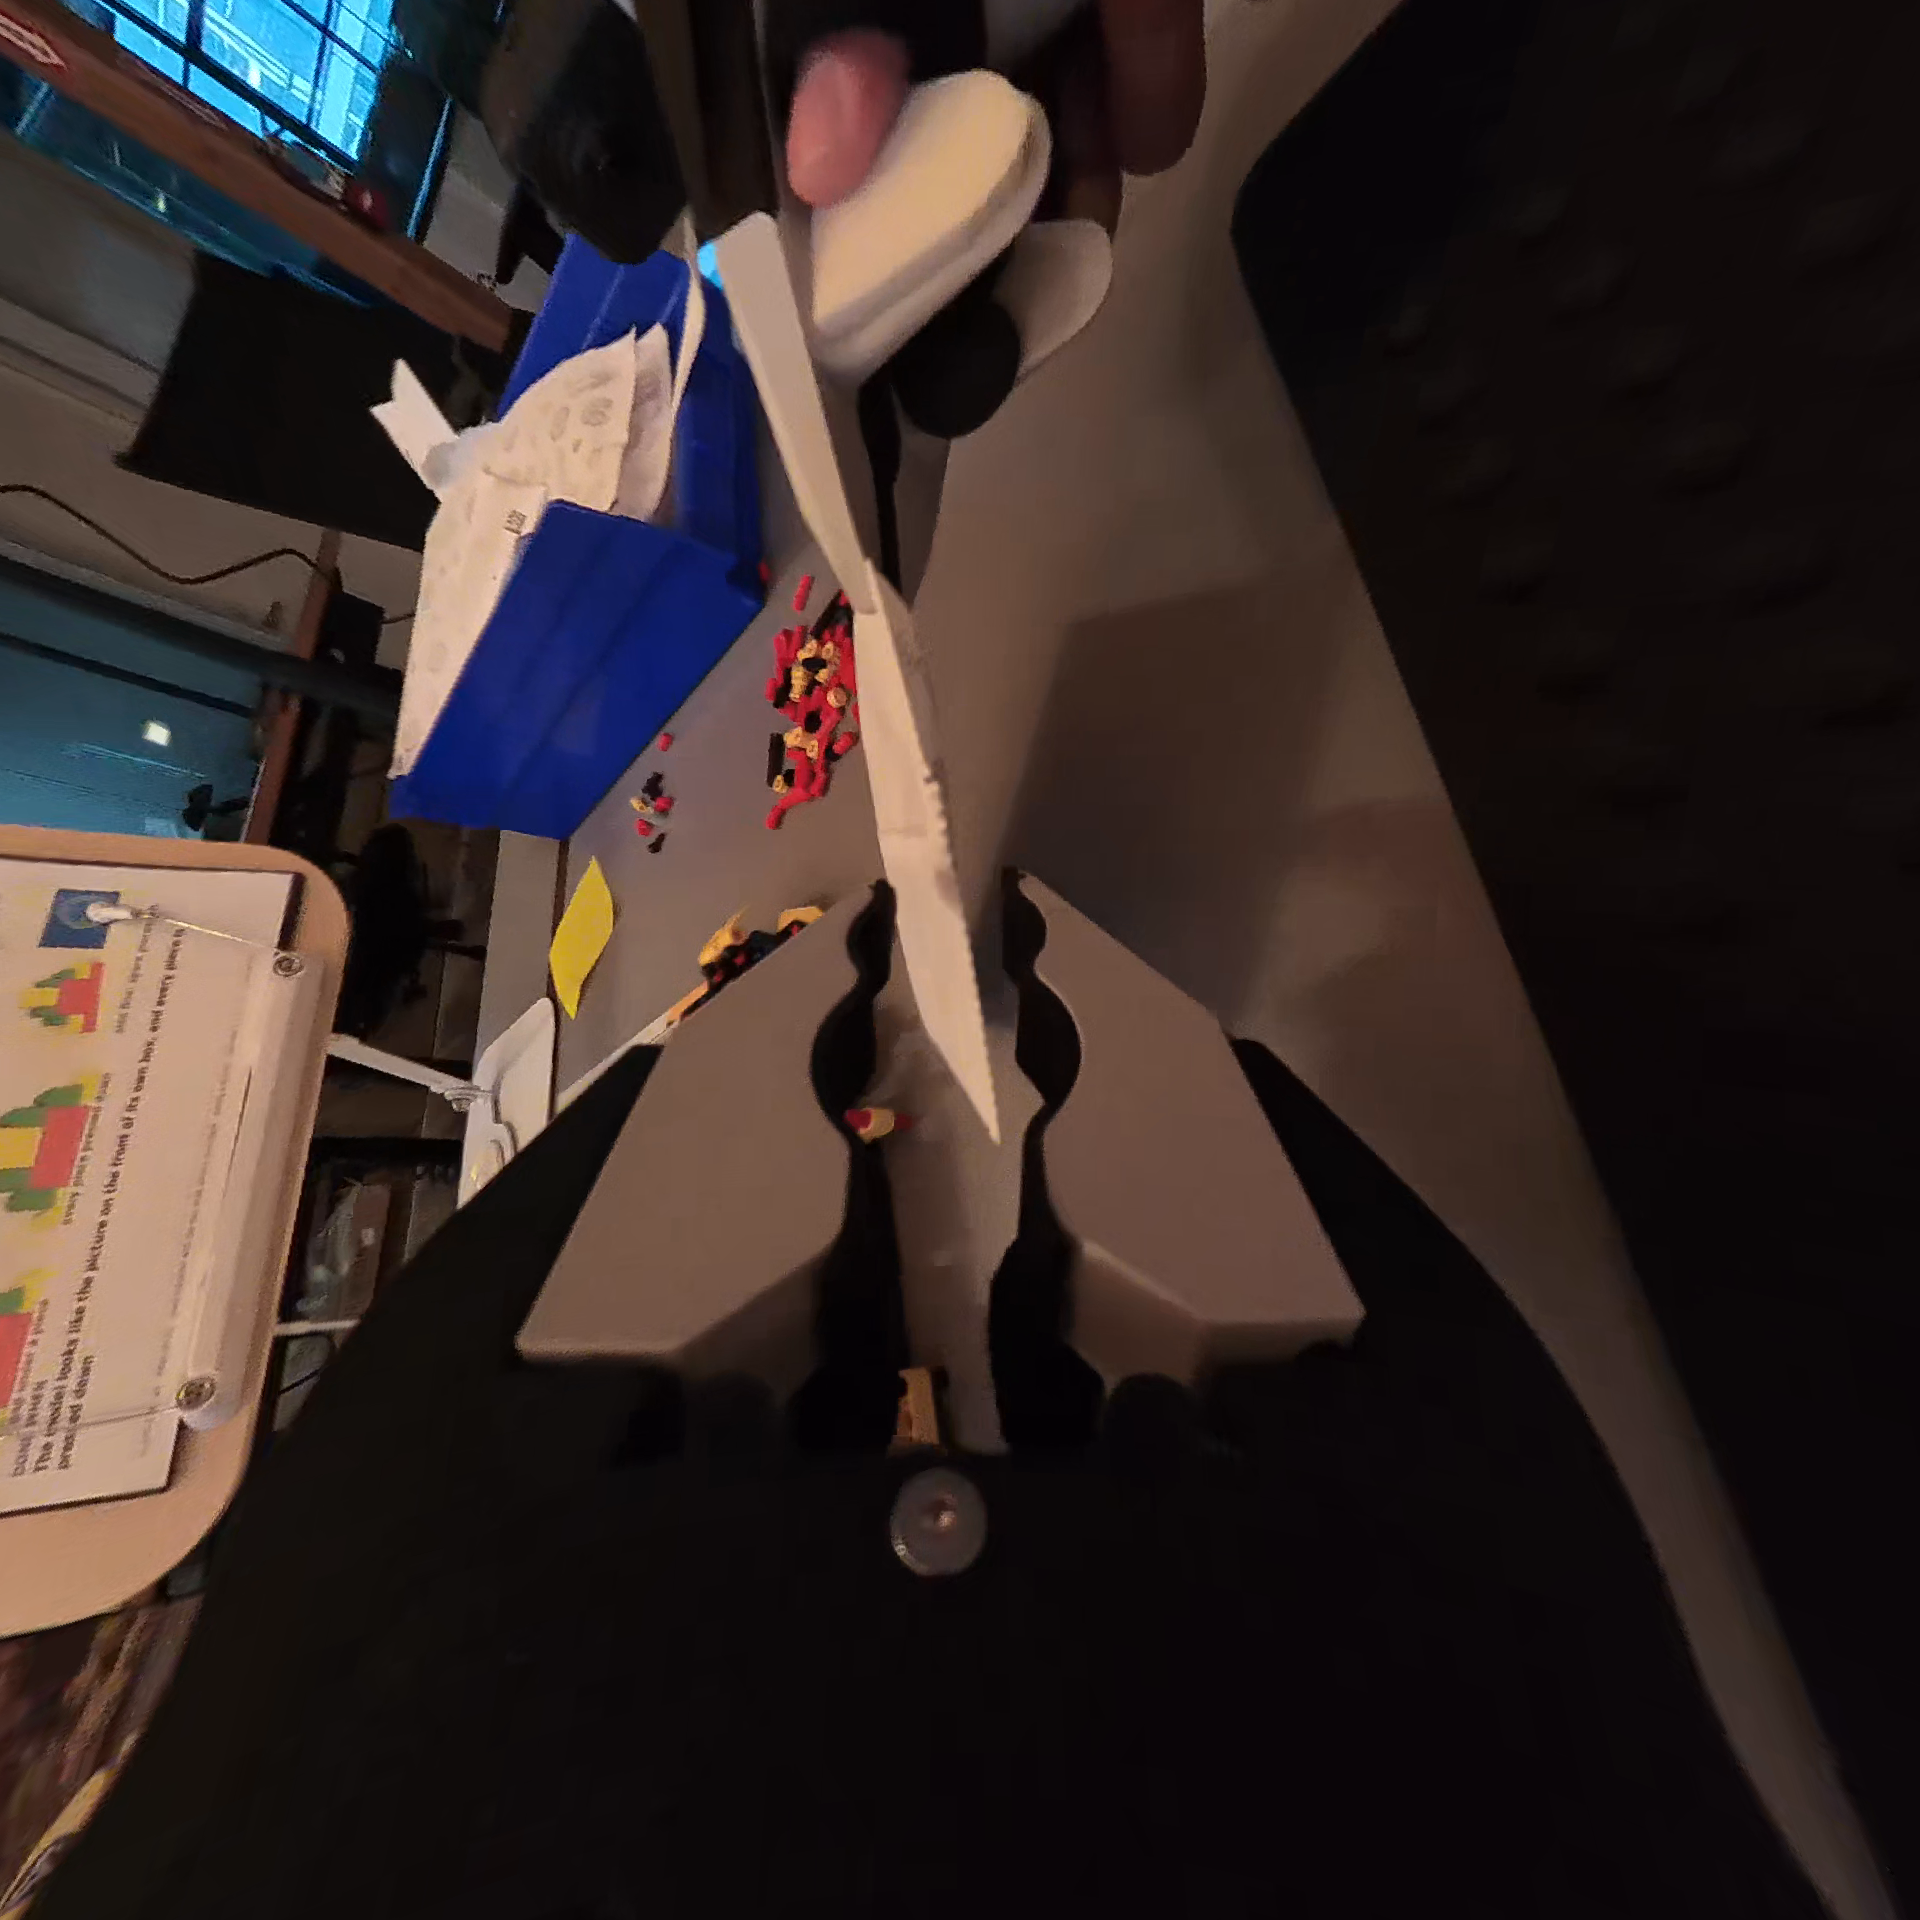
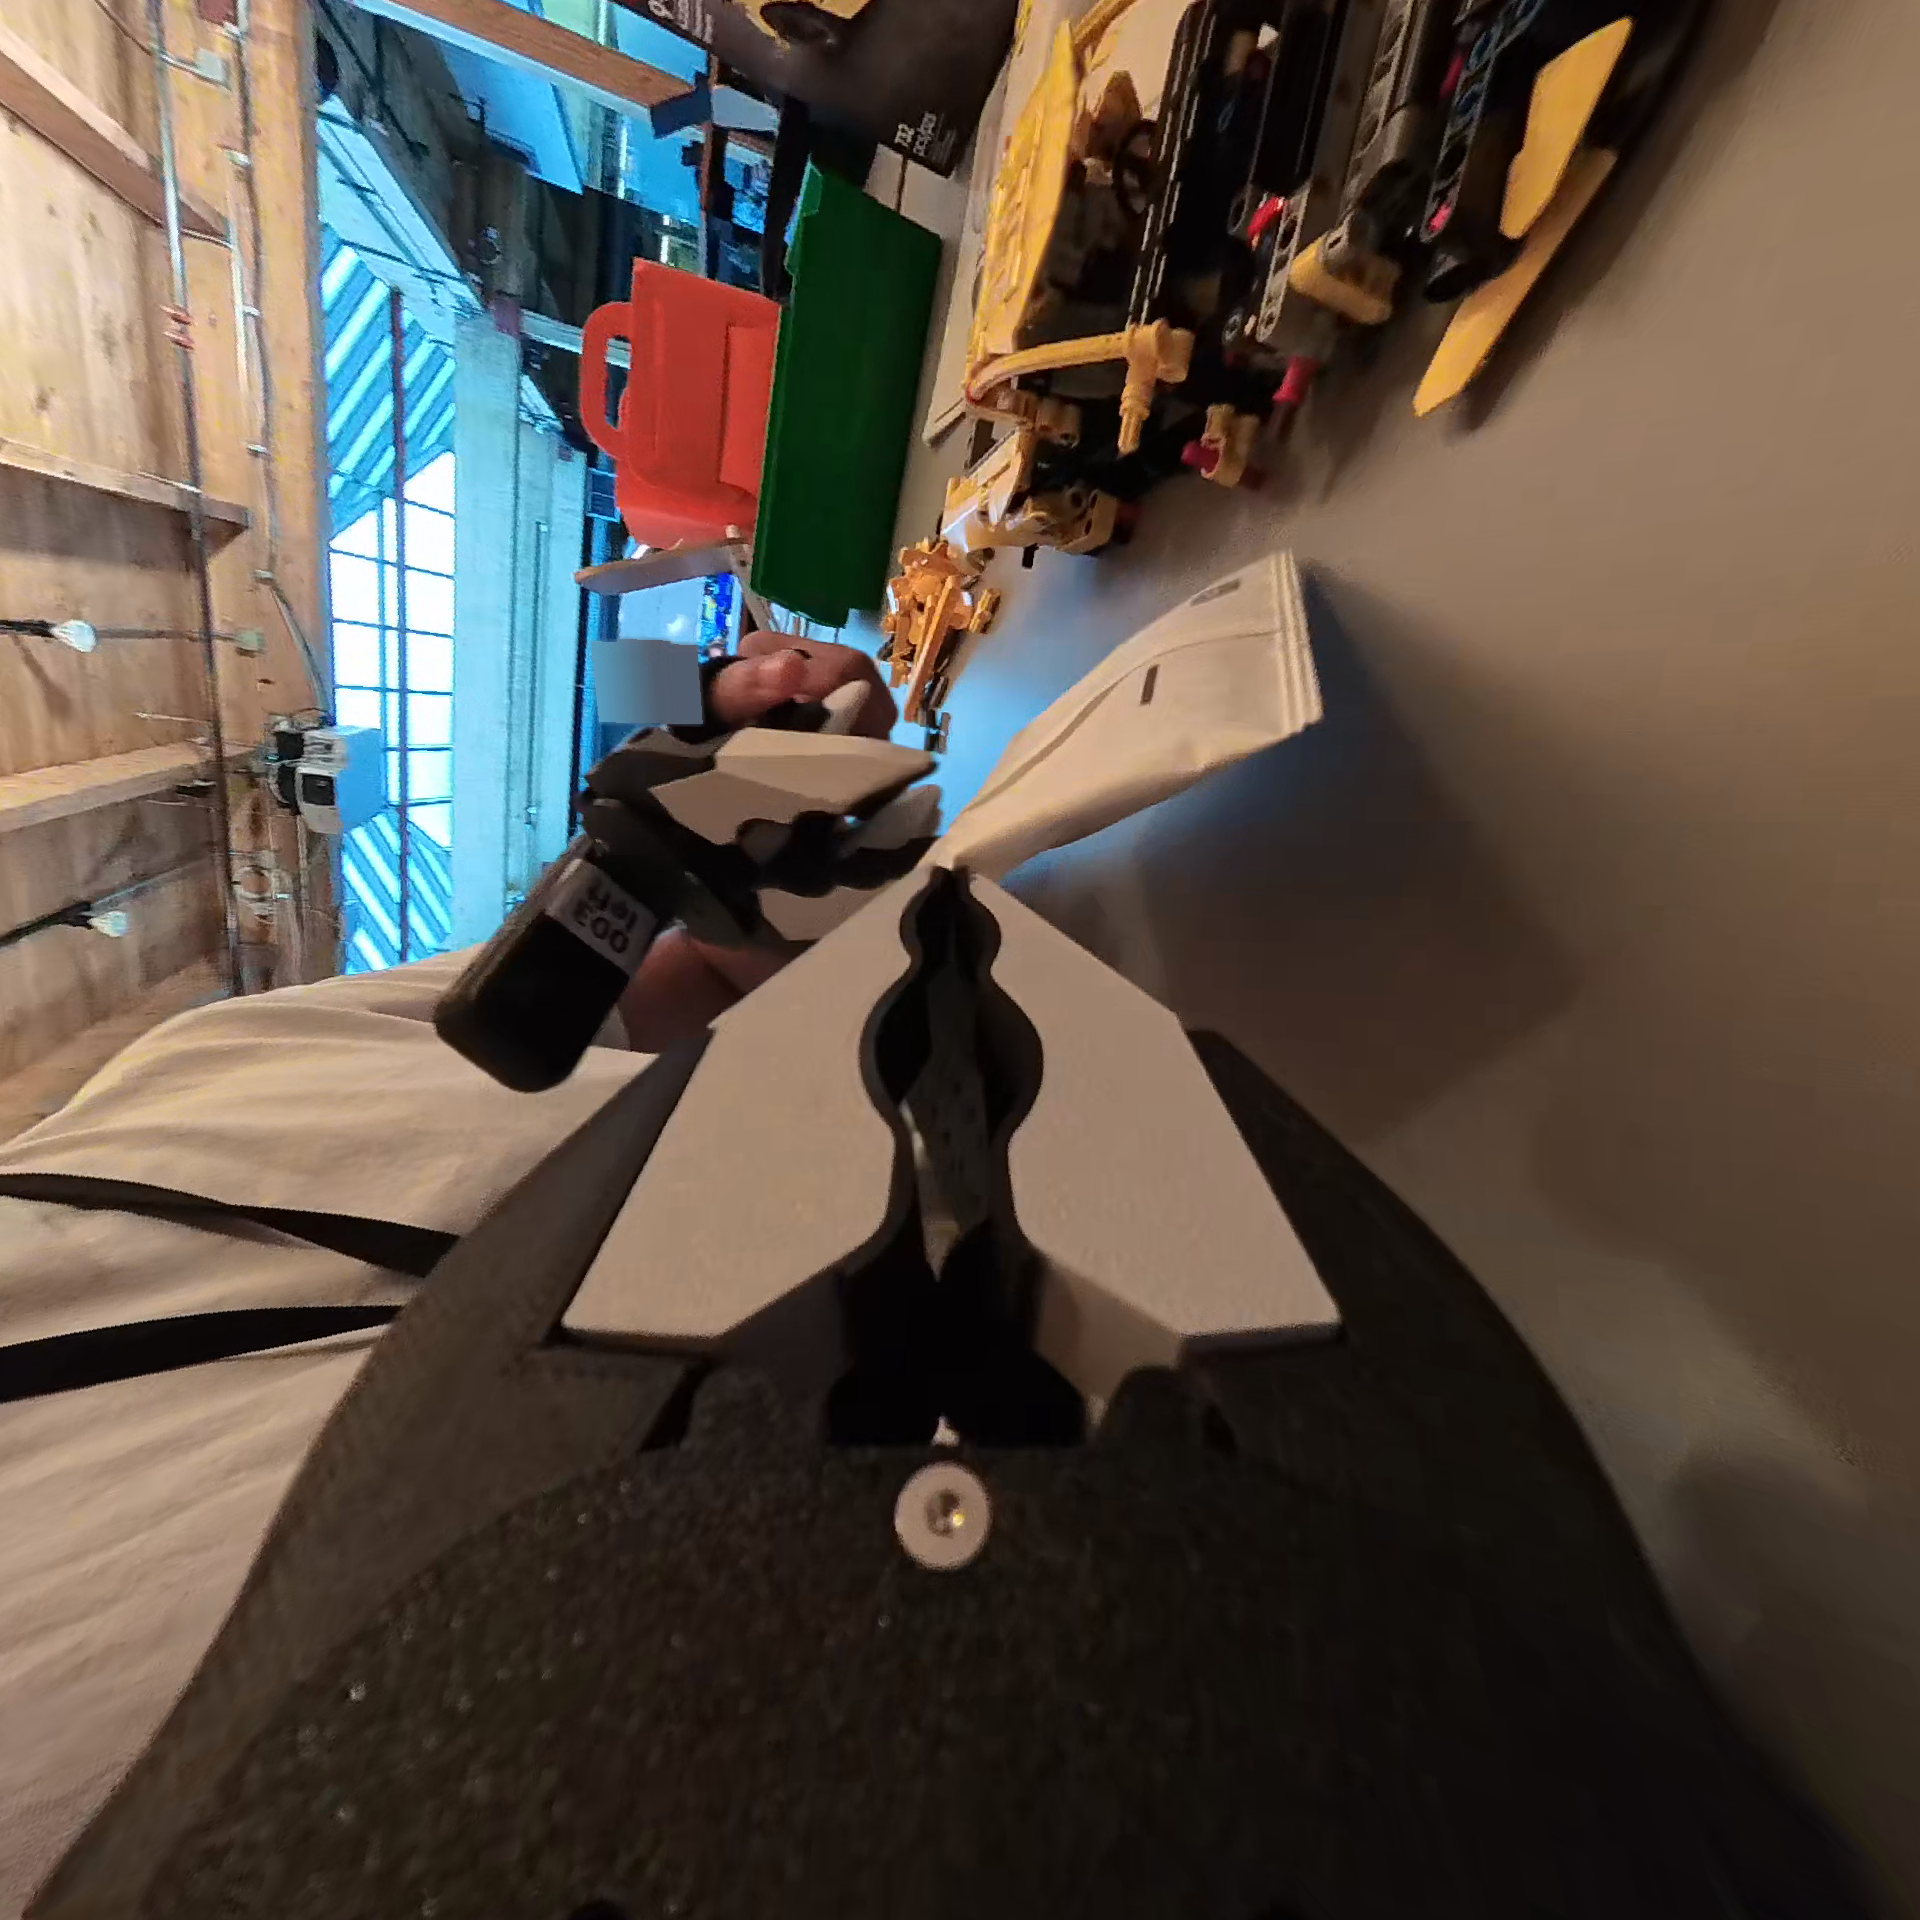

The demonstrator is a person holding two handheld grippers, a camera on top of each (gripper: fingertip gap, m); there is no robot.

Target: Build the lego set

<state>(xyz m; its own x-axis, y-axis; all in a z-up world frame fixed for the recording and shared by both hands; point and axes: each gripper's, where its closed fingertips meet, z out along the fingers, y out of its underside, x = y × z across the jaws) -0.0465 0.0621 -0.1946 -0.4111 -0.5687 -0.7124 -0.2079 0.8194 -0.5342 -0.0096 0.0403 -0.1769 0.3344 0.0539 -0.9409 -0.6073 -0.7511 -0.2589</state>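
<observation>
1. Right gripper [image 2: 951, 904], nearest the lens in the right wrist view: fingers pinched shut on one end of a white paper parts bag [image 2: 1164, 717], its serrated edge running down between them.
2. Left gripper [image 1: 940, 904]: fingers nearly closed with the same bag's [image 1: 925, 831] opposite edge between them; grip looked firm, though actual contact was hard to confirm. In the right wrist view it [image 2: 883, 821] appeared just beside the right one, with the bag held above the bench between the two.
3. Handling, as judged: bag light, thin, limp and easily torn; best held at the sealed margins, close together, for opening. Contents likely small and prone to scatter.
4. Loose pieces [image 1: 816, 696], red, black and tan, lay heaped on the bench [image 1: 1143, 623]; light, rigid, slippery.
5. Part-built yellow and black model [image 2: 1195, 312] stood farther along the bench [image 2: 1558, 831]; stiff but likely to shed parts if squeezed.
6. Blue bin [image 1: 592, 665] held crumpled white bags; a yellow panel [image 1: 582, 935] lay near it.
7. Surface: plain grey, smooth, matt.
8. Room: timber walls, large windows, an orange chair [image 2: 675, 416], a green board [image 2: 842, 405]; dim lighting.
</observation>
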